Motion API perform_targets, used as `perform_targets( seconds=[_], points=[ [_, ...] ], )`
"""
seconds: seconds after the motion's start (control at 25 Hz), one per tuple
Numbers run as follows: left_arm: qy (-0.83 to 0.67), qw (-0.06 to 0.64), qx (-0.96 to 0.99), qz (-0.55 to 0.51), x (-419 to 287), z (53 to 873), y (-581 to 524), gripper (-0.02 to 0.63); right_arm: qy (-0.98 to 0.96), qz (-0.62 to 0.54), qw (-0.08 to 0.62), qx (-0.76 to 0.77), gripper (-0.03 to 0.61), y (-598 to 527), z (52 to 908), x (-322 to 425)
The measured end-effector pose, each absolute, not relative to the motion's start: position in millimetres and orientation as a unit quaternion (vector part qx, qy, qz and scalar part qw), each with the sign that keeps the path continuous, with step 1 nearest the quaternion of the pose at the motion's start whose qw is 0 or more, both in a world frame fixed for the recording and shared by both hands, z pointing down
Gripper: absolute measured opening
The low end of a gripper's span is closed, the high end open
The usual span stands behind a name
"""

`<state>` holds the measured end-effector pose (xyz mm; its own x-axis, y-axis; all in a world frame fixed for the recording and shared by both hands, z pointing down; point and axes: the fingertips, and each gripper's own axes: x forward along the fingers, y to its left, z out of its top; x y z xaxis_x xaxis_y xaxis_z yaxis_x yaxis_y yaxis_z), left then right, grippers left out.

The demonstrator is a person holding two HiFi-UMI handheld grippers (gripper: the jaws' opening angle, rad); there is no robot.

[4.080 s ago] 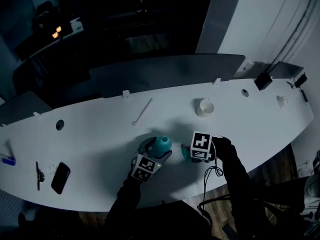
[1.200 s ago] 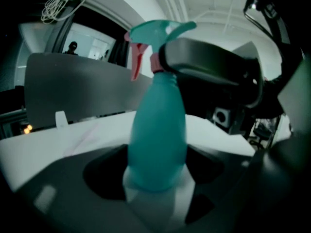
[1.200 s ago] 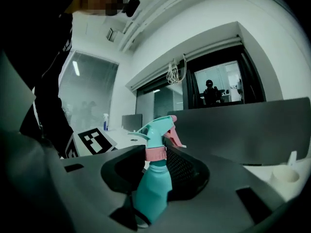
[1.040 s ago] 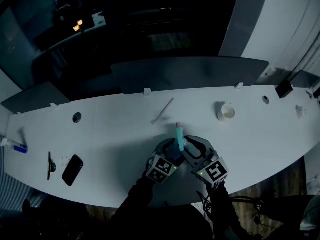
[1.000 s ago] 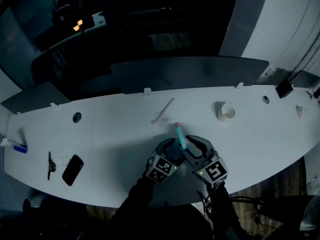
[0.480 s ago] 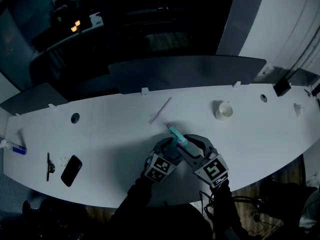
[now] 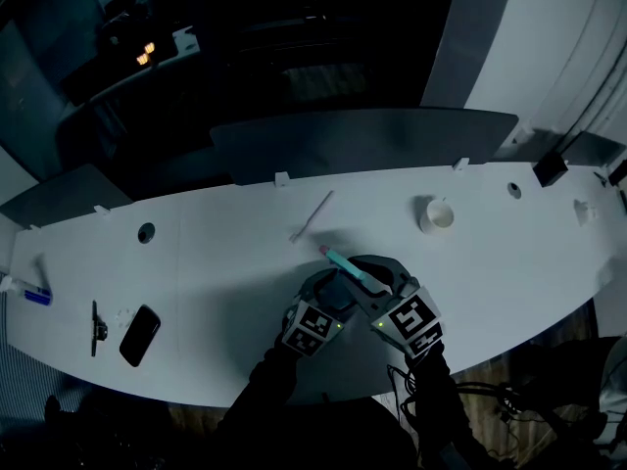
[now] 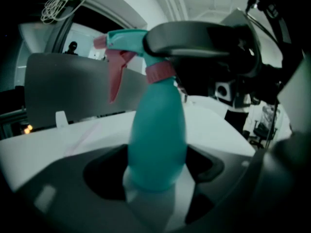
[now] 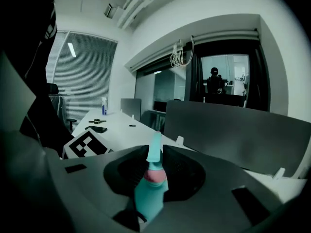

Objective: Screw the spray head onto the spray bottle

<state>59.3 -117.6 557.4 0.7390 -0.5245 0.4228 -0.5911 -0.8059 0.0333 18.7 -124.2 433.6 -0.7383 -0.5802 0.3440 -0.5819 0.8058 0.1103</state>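
Note:
A teal spray bottle [image 8: 156, 144] stands upright on the white table [image 7: 216, 262], and my left gripper [image 7: 328, 297] is shut on its body. The teal spray head [image 7: 348, 263] sits on the bottle's neck with a pink collar [image 8: 160, 72] and a pink trigger [image 8: 115, 76]; its nozzle points up-left in the head view. My right gripper [image 7: 375, 280] reaches in from the right at the top of the bottle. Its jaws are closing on the spray head [image 9: 155, 154], which stands between them above the collar [image 9: 155, 176].
A black phone [image 7: 139, 334] and a dark pen-like item [image 7: 96, 326] lie at the left. A thin white stick [image 7: 312, 216] lies behind the bottle, and a white ring-shaped thing [image 7: 435, 214] sits to the right. A grey partition [image 7: 362, 140] runs along the far edge.
The spray head has turned on the bottle: its nozzle swung from pointing away to pointing up-left. My right gripper rotated with it. My left gripper and the bottle stayed put.

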Motion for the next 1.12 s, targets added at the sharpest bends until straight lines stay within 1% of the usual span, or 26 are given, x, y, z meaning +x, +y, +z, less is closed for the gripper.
perform_targets(
  seconds=[0.16,0.32,0.4,0.48,0.68,0.8,1.0,1.12],
  points=[
    [-0.301,0.084,0.929,0.201,59.1,556.8,-117.4,0.374,-0.938,-0.008,0.124,0.324,0.091,-121.9,429.2,24.0],
    [-0.3,0.083,0.929,0.201,59.2,556.4,-117.4,0.374,-0.937,0.019,0.001,0.349,0.091,-118.7,418.3,35.7],
    [-0.3,0.083,0.929,0.201,59.4,556.7,-117.3,0.374,-0.935,0.026,-0.03,0.353,0.091,-117.8,417.7,38.7],
    [-0.3,0.083,0.929,0.201,59.5,557.0,-117.2,0.374,-0.936,0.026,-0.014,0.351,0.091,-117.8,424.2,39.2],
    [-0.301,0.084,0.928,0.201,59.4,557.6,-118.1,0.373,-0.944,0.068,0.024,0.323,0.092,-127.1,429.0,38.4],
    [-0.3,0.083,0.929,0.202,59.5,557.4,-117.9,0.373,-0.948,0.08,0.009,0.309,0.092,-126.5,428.6,39.5],
    [-0.299,0.081,0.929,0.204,60.0,557.9,-116.4,0.374,-0.934,0.0,-0.002,0.356,0.092,-112.9,425.4,40.2],
    [-0.303,0.084,0.927,0.206,58.8,561.9,-117.3,0.374,-0.924,0.002,-0.002,0.381,0.092,-114.0,428.3,39.4]
  ],
)
